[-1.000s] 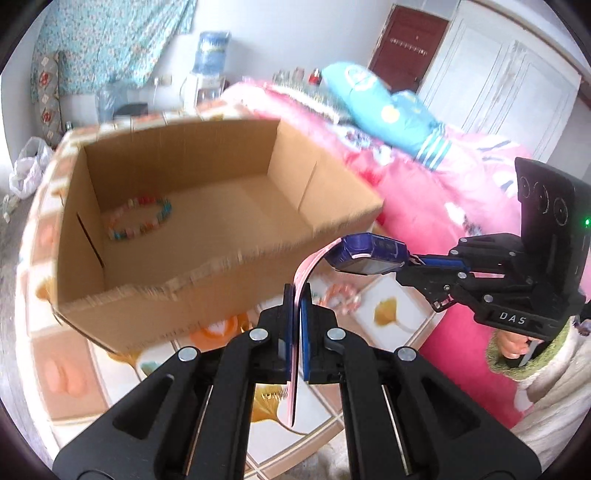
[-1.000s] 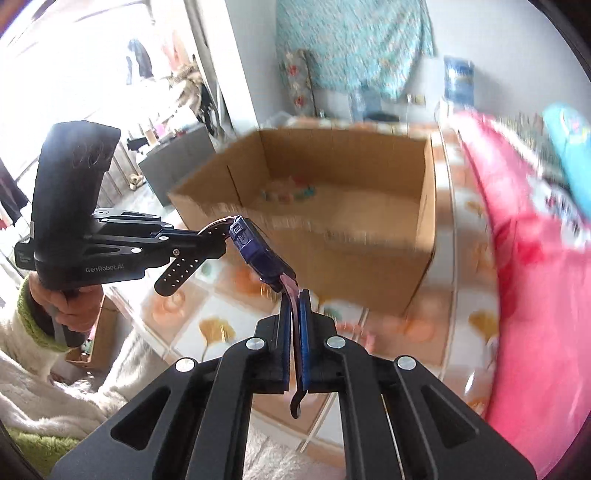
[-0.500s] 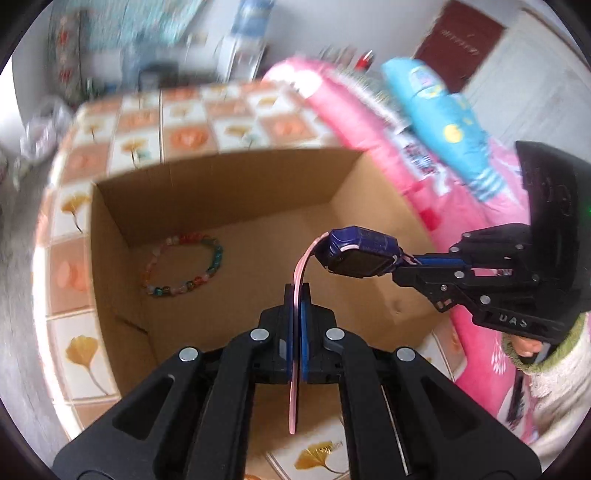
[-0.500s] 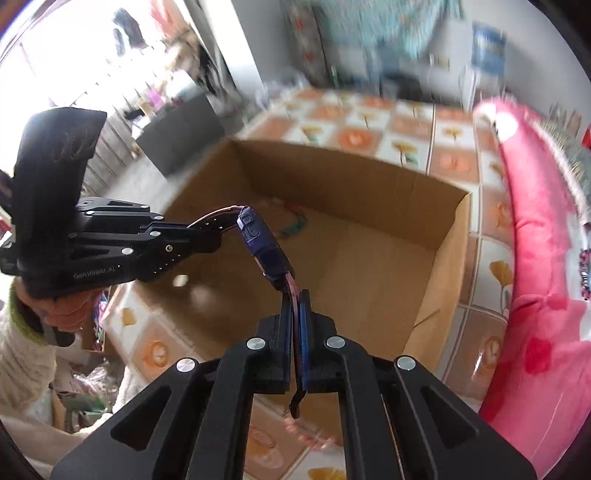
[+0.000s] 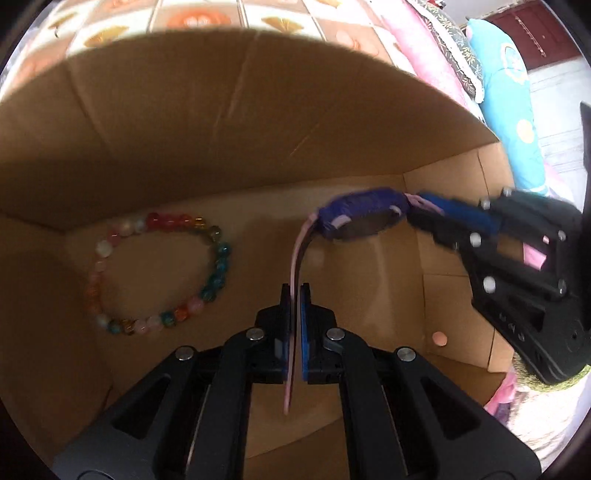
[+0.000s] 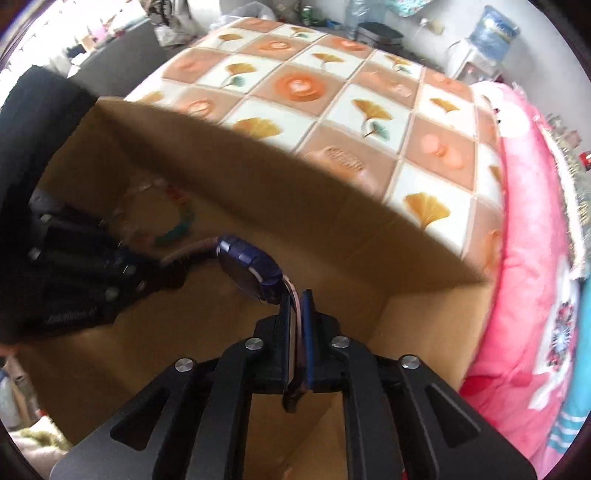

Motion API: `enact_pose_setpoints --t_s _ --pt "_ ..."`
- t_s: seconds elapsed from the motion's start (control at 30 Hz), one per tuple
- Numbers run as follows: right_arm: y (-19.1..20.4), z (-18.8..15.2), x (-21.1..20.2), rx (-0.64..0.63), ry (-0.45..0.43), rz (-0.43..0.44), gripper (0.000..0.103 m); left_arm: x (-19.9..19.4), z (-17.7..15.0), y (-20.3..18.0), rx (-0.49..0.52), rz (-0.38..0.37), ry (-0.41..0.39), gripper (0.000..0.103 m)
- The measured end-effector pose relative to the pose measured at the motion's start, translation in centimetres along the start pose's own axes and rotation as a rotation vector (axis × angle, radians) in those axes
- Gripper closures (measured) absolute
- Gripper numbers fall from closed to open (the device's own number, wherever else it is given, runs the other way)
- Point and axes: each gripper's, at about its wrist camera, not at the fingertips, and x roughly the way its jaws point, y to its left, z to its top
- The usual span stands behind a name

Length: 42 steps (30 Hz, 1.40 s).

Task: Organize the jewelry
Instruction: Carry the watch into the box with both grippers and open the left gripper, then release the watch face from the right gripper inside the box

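While motion blurs bracelet (image 6: 162, 221), watch (image 6: 251, 271) strap end hidden between fingers (image 6: 284, 343)

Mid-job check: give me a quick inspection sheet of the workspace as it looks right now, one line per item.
Surface: tiled-pattern cloth, with an open cardboard box on it.
Job's things: watch held over the box's inside by both straps; bead bracelet lying on the box floor.
Clutter: small round pink spot on the box floor, nature unclear.
Grippers: left gripper shut on one pink strap; right gripper jaws opening, other strap between them.
Cables: nothing seen.
Surroundings: pink bedding, water bottle, door.
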Motion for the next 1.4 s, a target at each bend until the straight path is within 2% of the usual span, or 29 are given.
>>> enact_pose_setpoints --t_s 0.07,0.2,0.27,0.47,0.6,0.63,0.87,1.03,1.1,1.17,1.23,1.3,1.4 --pt "-0.6 0.8 -0.4 0.016 -0.033 -0.033 0.083 0.4 0.3 0.4 -0.011 0.001 0.006 0.100" --pt "-1.4 1.4 -1.1 0.052 -0.066 0.010 0.082 0.6 0.3 1.0 -0.034 -0.033 0.015 0.099" --pt "-1.2 1.3 -1.4 0.045 -0.077 0.001 0.081 0.5 0.3 1.1 -0.032 -0.033 0.015 0.099" --pt "-1.6 0.8 -2.6 0.068 -0.109 0.000 0.072 0.2 -0.1 1.2 -0.036 -0.030 0.008 0.099" --pt "-2.1 0.4 -3.8 0.099 -0.130 0.020 0.065 -0.4 -0.5 1.3 -0.045 -0.015 0.008 0.082" --pt "-2.1 0.3 -3.9 0.097 -0.132 0.018 0.065 -0.5 -0.6 1.3 -0.045 -0.016 0.003 0.082" --pt "-1.9 0.5 -3.9 0.103 -0.127 0.014 0.065 -1.2 -1.6 1.9 -0.044 -0.032 0.003 0.082" --pt "-2.0 0.6 -3.8 0.130 -0.121 0.072 0.065 -1.9 -2.1 1.9 -0.037 -0.058 0.000 0.082" --pt "-1.8 0.4 -3.2 0.141 -0.104 0.099 0.065 -2.5 -2.5 1.5 -0.024 -0.046 -0.008 0.082" --pt "-1.3 0.4 -2.4 0.138 -0.089 0.096 0.067 -3.4 -2.4 1.5 -0.012 -0.045 -0.028 0.082" --pt "-0.5 0.4 -1.4 0.123 -0.074 0.091 0.078 -4.6 -2.8 1.3 -0.002 -0.052 -0.062 0.082" --pt "0.2 0.3 -0.6 0.117 -0.063 0.099 0.080 -6.3 -3.5 1.3 0.017 -0.055 -0.103 0.082" --pt "1.1 0.7 0.0 0.102 -0.060 0.094 0.081 -8.9 -5.0 1.5 0.063 -0.047 -0.166 0.074"
